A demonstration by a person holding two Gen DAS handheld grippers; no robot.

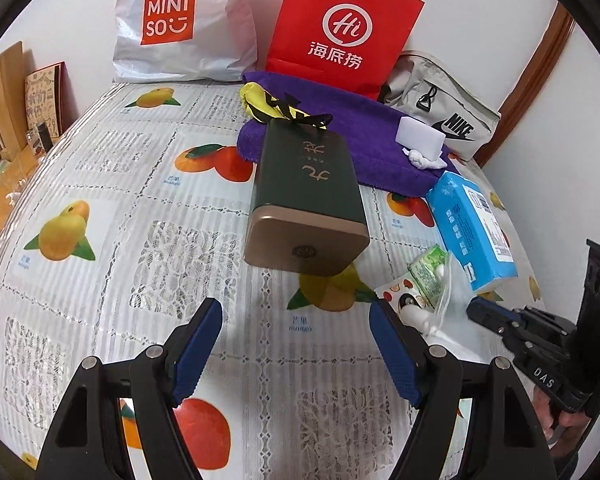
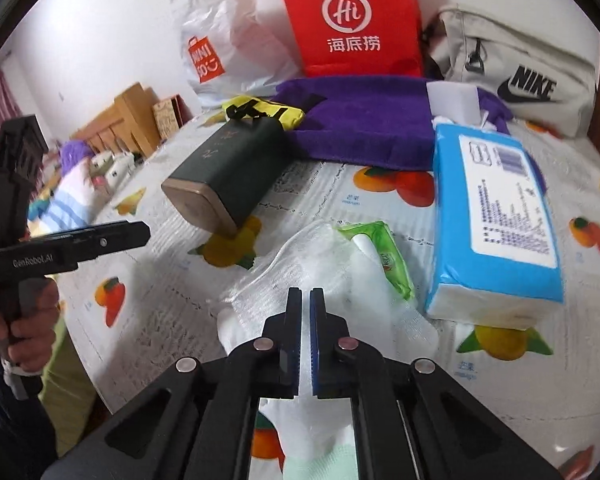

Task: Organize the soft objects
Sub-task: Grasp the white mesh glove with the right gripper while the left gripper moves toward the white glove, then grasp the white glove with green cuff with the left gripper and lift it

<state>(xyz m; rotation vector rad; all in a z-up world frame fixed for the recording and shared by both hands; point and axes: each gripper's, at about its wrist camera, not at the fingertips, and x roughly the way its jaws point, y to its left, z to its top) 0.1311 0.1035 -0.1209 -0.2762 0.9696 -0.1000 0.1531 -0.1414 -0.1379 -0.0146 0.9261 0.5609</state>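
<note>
- left gripper point(image 1: 296, 344) is seen spread wide over bare tablecloth point(image 1: 100, 208); open room lies left, while the tilted dark tin point(image 1: 306, 200) could be knocked ahead.
- right gripper point(image 2: 305, 300) is clamped on a white sock point(image 2: 300, 276) low on the table; the green tissue pack point(image 2: 384, 256) could be dragged, with the blue tissue pack point(image 2: 496, 216) crowding its right.

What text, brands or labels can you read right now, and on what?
"MINISO": white plastic bag.
"Hi 海底捞": red paper bag.
"NIKE": beige pouch.
"GenRobot.AI": left gripper body.
"DAS": right gripper body.
"芒果 mango": tablecloth.
Blue tissue pack print: too small.
Dark green tin characters: unclear.
</note>
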